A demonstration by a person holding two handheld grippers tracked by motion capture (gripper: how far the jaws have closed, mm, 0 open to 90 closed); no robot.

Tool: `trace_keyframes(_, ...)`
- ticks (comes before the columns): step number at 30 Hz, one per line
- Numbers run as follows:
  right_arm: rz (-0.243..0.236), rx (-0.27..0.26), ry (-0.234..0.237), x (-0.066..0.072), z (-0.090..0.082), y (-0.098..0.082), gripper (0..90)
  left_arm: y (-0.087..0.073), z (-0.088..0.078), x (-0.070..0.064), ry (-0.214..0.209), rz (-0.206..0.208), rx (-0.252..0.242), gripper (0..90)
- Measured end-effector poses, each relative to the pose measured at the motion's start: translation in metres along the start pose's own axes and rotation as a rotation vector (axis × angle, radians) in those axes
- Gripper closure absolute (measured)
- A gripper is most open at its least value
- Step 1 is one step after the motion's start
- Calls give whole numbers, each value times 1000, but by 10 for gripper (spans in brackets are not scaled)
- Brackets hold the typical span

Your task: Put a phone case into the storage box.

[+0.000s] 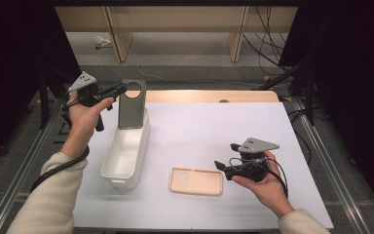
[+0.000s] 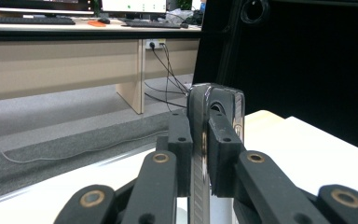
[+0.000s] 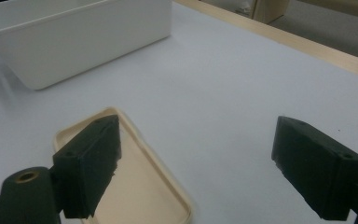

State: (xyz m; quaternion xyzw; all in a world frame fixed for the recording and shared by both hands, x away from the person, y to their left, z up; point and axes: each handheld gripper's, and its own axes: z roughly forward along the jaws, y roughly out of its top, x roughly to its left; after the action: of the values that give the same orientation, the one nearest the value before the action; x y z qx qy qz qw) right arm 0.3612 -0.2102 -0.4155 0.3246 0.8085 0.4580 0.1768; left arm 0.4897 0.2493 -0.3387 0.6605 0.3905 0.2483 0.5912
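Leftmost in the high view, the person's left hand (image 1: 84,117), in a cream sleeve, holds the left gripper (image 1: 119,89) raised above the far end of a white bin (image 1: 118,165). Its fingers (image 2: 179,154) are closed tight on the top edge of a dark grey phone case (image 1: 132,105), which hangs upright with its lower end dipping inside the bin, near the bin's far wall. A round camera cutout sits near the top of the case, just beside the fingers. From the left gripper view, the case (image 2: 200,140) appears edge-on as a thin glossy strip pinched between the two black pads, with desks and trailing cables in the room beyond. The bin is long and narrow, standing on the left part of the white counter (image 1: 214,131), its length running away from the person. To the right of the bin, near the front of the counter, a beige phone case (image 1: 196,181) lies flat with its hollow side up, well apart from the bin. Just to its right, the person's right hand (image 1: 263,183) holds the right gripper (image 1: 224,168) low over the counter, pointing left toward the beige case. In the right gripper view its fingers (image 3: 91,163) stand wide apart and hold nothing; one pad hovers over the near end of the beige case (image 3: 140,186), the other over bare counter, and the white bin (image 3: 74,37) stands farther off.
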Motion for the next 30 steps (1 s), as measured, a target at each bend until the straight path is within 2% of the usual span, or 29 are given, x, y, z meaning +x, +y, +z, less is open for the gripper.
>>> trace_keyframes(15, 2, 2, 1, 0, 0, 0, 165, -5, 6, 10, 19, -10, 13, 811)
trace_keyframes(30, 4, 6, 4, 0, 1, 0, 165, -5, 13, 14, 36, 8, 32, 811)
